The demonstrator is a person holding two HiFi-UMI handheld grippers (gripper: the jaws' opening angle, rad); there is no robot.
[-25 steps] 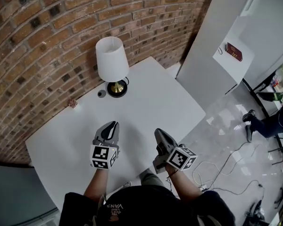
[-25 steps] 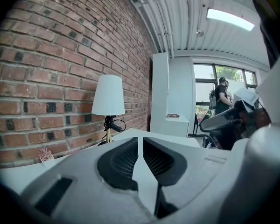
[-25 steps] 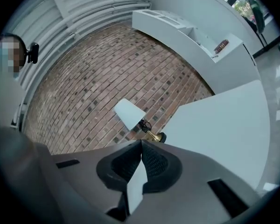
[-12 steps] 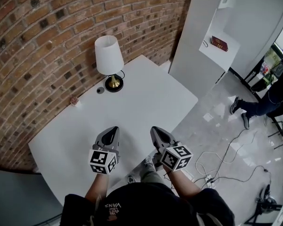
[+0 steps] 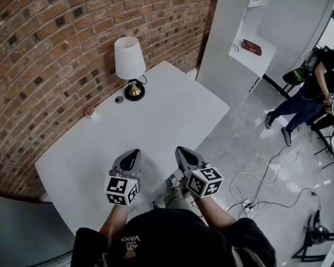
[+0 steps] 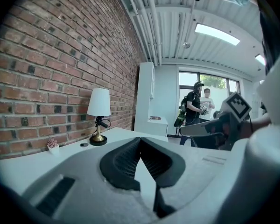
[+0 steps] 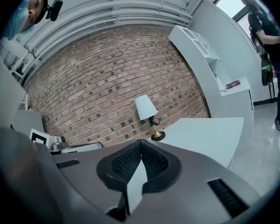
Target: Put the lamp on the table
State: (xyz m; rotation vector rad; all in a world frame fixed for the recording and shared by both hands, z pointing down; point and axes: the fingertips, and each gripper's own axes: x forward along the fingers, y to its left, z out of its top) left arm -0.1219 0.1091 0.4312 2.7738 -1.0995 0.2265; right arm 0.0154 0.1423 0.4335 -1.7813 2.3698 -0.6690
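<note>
Your lamp already stands upright on the table, near its far corner by the wall, so the placing looks done. What's left, as I judge it, is only to keep clear of it. Your left gripper and right gripper hover at the near edge, well apart from the lamp, each with jaws pressed together on nothing.

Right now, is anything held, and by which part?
Nothing is held: the left hand-held gripper and right hand-held gripper are shut and empty; the lamp stands on the table.
</note>
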